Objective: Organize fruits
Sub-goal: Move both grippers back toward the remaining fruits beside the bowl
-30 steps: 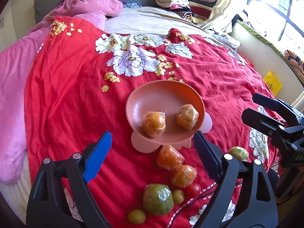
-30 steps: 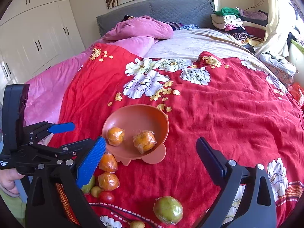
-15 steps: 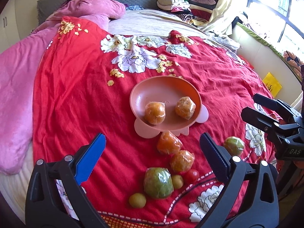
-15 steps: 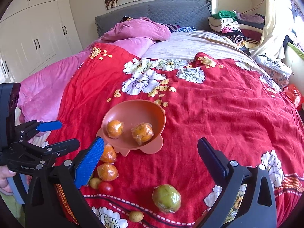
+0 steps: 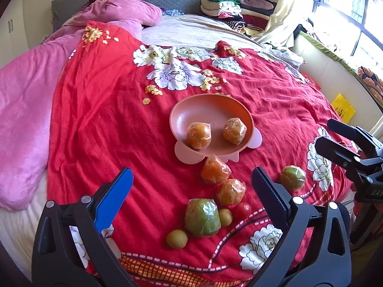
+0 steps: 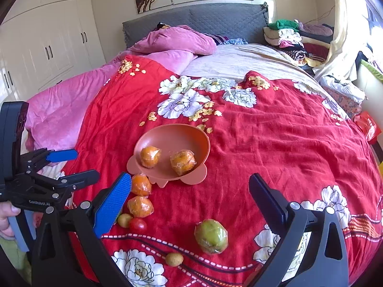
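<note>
Left tool [image 5: 191, 186] and right tool [image 6: 190, 193]: both spread wide, holding nothing, poised above the red bedspread [image 5: 100, 124]. Pink bowl [image 5: 191, 110] mid-bed with two wrapped oranges [image 5: 198, 135] inside. Just near of bowl: two more wrapped oranges [image 5: 215, 169], cherry tomato [image 5: 242, 210], wrapped green fruits [image 5: 202, 217], small yellow-green fruits [image 5: 177, 239].

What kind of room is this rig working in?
A bedroom, almost certainly. The fruit and the pink bowl sit on a bed under a red floral bedspread, with a grey padded headboard behind, white wardrobe doors at left and folded clothes stacked nearby.
</note>
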Available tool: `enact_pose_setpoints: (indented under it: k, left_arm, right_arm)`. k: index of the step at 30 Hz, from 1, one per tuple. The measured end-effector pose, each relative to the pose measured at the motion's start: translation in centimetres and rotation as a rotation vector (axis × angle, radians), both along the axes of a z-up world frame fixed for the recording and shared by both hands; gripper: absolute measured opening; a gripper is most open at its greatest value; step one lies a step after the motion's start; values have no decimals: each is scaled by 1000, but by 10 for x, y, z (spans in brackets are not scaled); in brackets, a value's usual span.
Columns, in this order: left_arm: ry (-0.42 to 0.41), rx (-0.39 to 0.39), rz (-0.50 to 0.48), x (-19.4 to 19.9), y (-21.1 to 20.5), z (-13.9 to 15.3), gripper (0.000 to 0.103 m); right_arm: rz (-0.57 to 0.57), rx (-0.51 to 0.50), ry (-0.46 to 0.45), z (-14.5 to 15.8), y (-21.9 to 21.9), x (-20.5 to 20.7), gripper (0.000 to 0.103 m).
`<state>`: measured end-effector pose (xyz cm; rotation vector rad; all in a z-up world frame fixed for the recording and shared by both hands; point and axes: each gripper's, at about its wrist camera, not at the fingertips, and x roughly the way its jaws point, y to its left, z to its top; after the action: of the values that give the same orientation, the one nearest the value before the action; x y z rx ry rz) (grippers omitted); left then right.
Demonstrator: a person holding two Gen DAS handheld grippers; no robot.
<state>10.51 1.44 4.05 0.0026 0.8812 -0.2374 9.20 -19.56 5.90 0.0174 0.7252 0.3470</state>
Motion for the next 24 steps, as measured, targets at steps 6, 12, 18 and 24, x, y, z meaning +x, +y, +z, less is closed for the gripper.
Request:
enact_pose_setpoints:
  k: [6, 12, 18, 24]
  left_arm:
    - [1, 20, -3, -11, 5, -2, 93]
    - [20, 26, 8, -22, 13, -10, 93]
    - [51, 26, -13, -31, 10, -22, 93]
    - [70, 40, -30, -38, 7, -32, 93]
  right_arm:
    - [14, -15, -12, 3, 1, -12, 98]
    - [22, -29, 1, -3, 5, -20, 98]
    - [34, -40, 21, -11, 10, -25, 98]
    - [51, -53, 38, -18, 14, -30, 98]
